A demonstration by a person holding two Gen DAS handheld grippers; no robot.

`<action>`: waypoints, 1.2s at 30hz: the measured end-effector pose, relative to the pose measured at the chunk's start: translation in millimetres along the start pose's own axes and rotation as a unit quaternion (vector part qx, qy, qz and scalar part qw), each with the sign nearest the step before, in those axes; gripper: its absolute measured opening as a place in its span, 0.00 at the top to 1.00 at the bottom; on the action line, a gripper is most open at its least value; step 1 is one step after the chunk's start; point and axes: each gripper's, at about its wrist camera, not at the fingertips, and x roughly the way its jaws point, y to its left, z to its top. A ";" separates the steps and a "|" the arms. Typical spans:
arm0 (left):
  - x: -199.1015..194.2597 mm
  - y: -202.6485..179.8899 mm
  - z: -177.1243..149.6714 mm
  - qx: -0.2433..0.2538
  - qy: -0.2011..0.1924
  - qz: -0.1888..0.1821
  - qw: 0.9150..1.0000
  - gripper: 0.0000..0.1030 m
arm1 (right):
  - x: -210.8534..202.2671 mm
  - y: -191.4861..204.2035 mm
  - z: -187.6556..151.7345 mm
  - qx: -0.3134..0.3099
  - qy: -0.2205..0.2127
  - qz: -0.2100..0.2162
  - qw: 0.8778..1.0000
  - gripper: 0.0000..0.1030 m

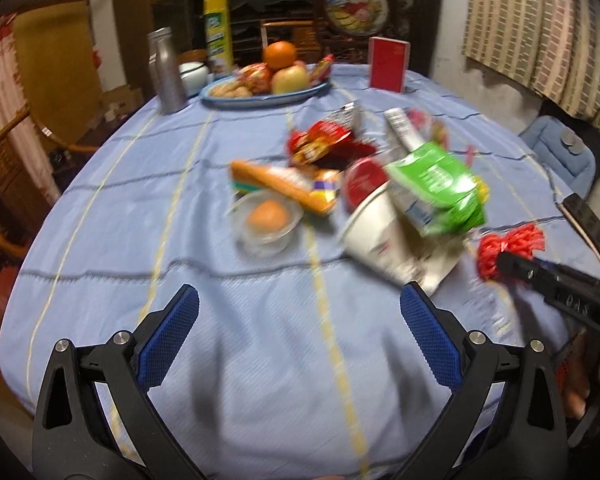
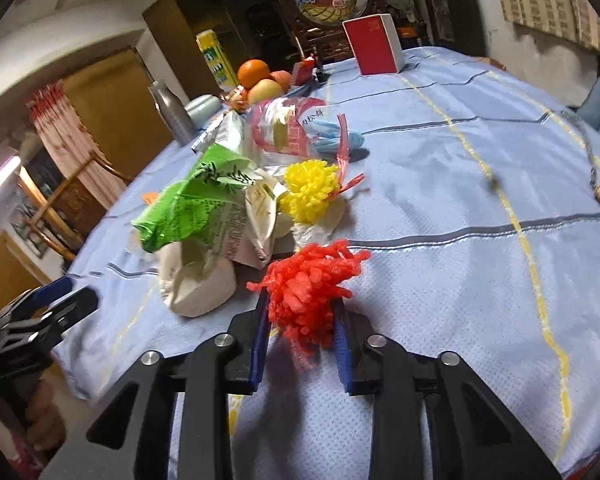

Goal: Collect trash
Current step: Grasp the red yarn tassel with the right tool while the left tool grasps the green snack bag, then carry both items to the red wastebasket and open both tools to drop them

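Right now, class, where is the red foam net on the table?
The red foam net sits low and centre in the right wrist view, pinched between the right tongs, just right of the white paper cup and nearer than the yellow foam net.

On the blue-clothed table: two foam fruit nets, one red and one yellow; one green wrapper; one white paper cup; one red box; one metal bottle; one fruit plate.

I work in a home dining room: clothed tabletop, fruit plate, wooden chairs, curtains.
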 end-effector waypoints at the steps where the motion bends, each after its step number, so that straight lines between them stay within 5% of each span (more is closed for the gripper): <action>1: 2.5 -7.6 5.8 0.007 0.000 -0.011 1.000 0.07 | -5.5 -1.8 -1.0 0.000 -0.008 -0.003 1.000 0.73; 7: 22.1 -51.6 35.4 0.037 0.007 -0.063 0.997 0.07 | -36.4 -13.7 -9.8 -0.010 -0.034 -0.023 0.999 0.72; 19: 81.2 -75.9 67.2 0.020 0.045 -0.053 0.997 0.06 | -49.4 -34.6 -19.9 0.003 -0.043 -0.013 0.999 0.72; 25: 62.3 -70.9 64.2 0.018 0.011 -0.083 0.996 0.32 | -51.5 -39.5 -25.4 0.012 -0.043 -0.007 0.999 0.72; 36: 7.0 -67.1 53.3 0.017 -0.036 -0.124 0.991 0.33 | -78.7 -38.4 -30.9 0.017 -0.070 -0.005 0.997 0.72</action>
